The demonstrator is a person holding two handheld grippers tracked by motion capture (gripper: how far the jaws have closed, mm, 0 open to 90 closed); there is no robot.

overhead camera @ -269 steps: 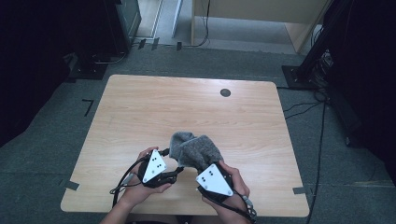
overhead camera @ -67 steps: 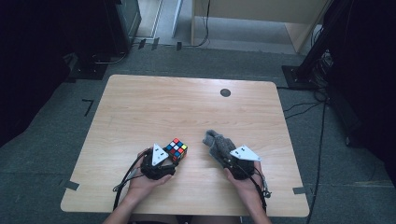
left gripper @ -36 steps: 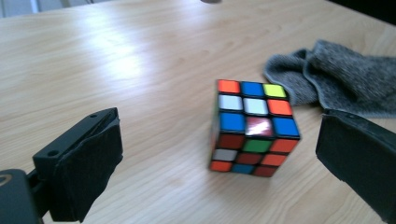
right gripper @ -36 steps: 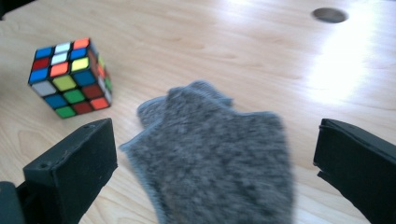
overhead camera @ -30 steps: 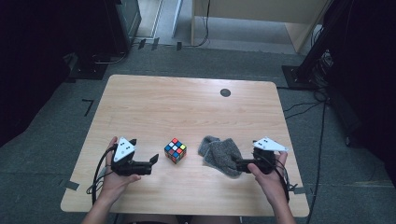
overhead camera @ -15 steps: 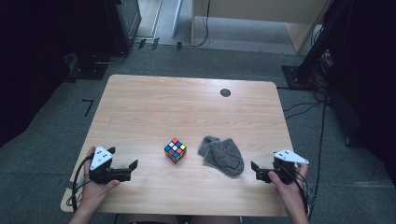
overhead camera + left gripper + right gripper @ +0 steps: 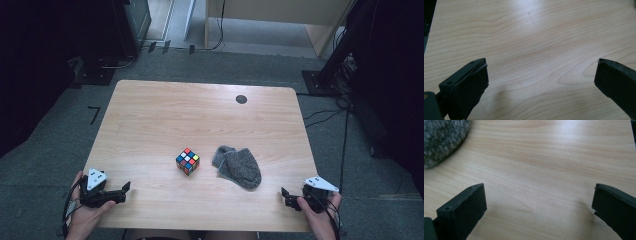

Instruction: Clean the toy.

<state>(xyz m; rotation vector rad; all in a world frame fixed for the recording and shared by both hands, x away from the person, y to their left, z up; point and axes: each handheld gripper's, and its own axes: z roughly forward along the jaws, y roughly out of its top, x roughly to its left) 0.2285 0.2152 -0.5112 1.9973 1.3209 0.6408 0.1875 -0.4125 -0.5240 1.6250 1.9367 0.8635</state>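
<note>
Cube [image 7: 187,161]: rigid, light, smooth-faced; grip across two opposite flat faces. Multicoloured tiles, black edges. Centred on counter [image 7: 160,115], just left of soft grey beanie [image 7: 238,166]. Left hand-held gripper [image 7: 123,191] and right hand-held gripper [image 7: 286,196]: jaws wide apart, empty, at near corners.
</note>
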